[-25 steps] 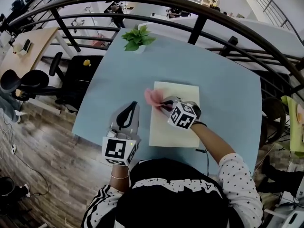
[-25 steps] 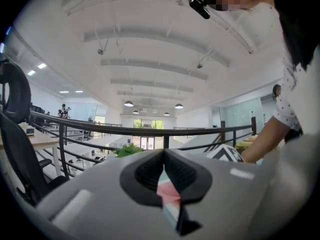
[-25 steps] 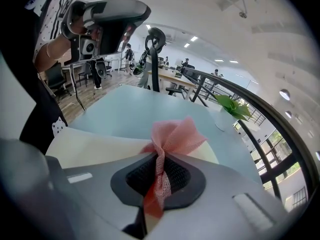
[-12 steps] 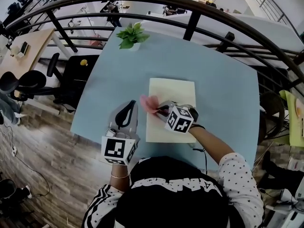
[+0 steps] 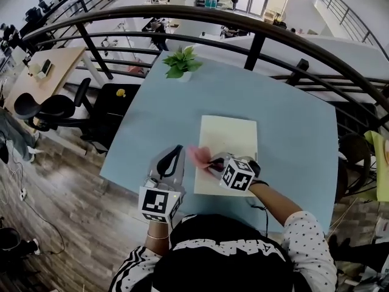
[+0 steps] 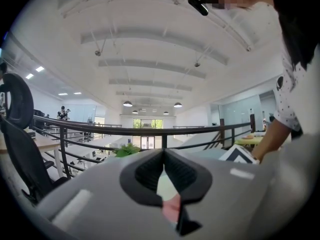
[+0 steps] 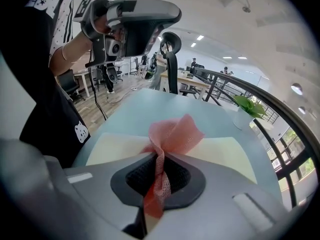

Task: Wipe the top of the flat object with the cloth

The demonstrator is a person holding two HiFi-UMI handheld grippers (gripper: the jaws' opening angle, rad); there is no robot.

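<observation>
**Pink mesh cloth [image 5: 197, 155] drawn nearer along the left edge of the pale yellow flat sheet [image 5: 234, 139]**

Since a second ago the right tool [image 5: 210, 162] has dragged the cloth from the sheet's far part to about midway down its left edge, toward the near edge of the light blue table [image 5: 292, 132]. Its jaws are clenched on a twisted neck of cloth. The left tool [image 5: 176, 151], jaws closed on nothing, hangs just beside that edge and does not pin the sheet. Two risks, as I judge them: the unheld sheet may skid under the drag, and the bunched cloth may run off onto the table, leaving much of the top unwiped.
</observation>
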